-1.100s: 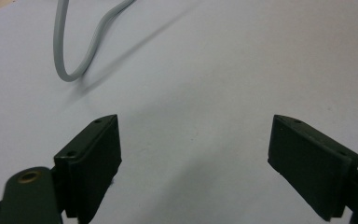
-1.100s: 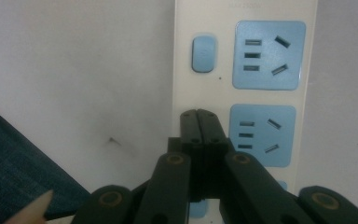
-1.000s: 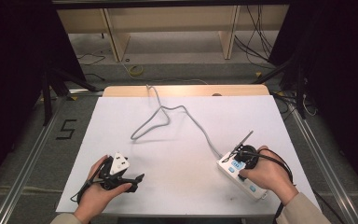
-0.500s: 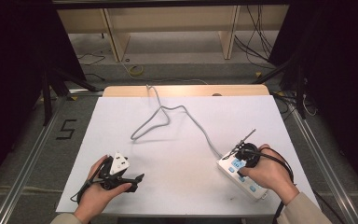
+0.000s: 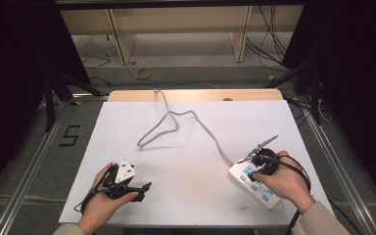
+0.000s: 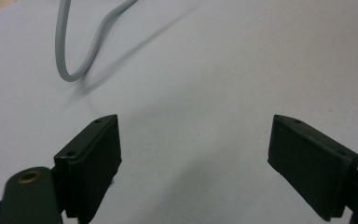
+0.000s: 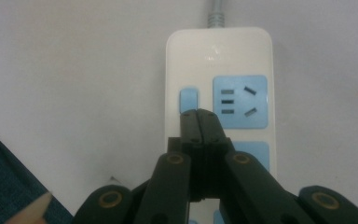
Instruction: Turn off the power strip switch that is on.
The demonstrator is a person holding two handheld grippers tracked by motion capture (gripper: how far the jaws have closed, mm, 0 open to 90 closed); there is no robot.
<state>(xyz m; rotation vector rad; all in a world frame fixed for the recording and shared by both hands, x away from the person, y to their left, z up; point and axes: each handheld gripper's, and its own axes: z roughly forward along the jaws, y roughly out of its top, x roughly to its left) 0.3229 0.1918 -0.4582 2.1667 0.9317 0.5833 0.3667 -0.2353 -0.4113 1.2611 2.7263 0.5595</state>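
Observation:
A white power strip with blue socket panels lies at the table's right front; its grey cable loops toward the back edge. My right gripper hangs over the strip's cable end. In the right gripper view the gripper is shut, empty, with its tips on the strip just below a small blue switch and beside a socket. My left gripper rests at the left front. Its jaws stand wide open over bare table, with the cable's loop farther off.
A white sheet covers the table, with a wooden edge at the back. Metal rails run along both sides. Shelving legs and loose wires stand on the floor beyond.

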